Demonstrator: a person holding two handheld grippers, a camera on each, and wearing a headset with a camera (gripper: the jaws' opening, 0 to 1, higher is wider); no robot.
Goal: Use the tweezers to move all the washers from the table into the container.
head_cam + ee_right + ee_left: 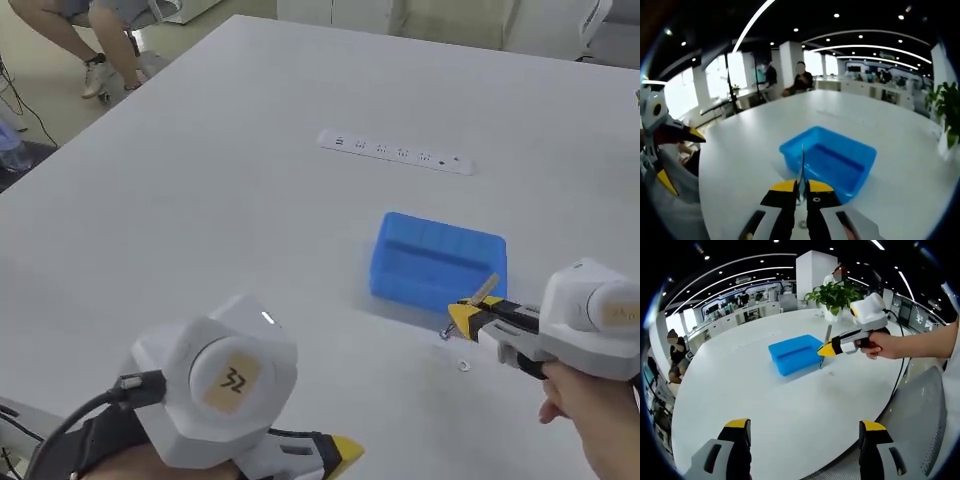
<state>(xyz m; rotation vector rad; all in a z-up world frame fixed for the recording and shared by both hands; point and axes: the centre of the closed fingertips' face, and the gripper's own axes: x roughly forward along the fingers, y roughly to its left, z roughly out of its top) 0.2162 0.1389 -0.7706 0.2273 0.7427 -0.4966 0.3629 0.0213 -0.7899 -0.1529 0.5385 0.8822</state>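
While the right hand-held gripper [465, 318] is clamped shut on the tweezers [802, 155], their tips point down just beside the near wall of the blue container [430, 287]. One washer [464, 366] lies on the table [250, 200] near that gripper, outside the container. Whether the tips carry another is too small to tell. Left hand-held gripper [805, 426] hangs low, jaws wide apart, holding nothing. For a clean pick, probably: come down steeply on the washer's rim, pinch one edge, lift above the wall before crossing over.
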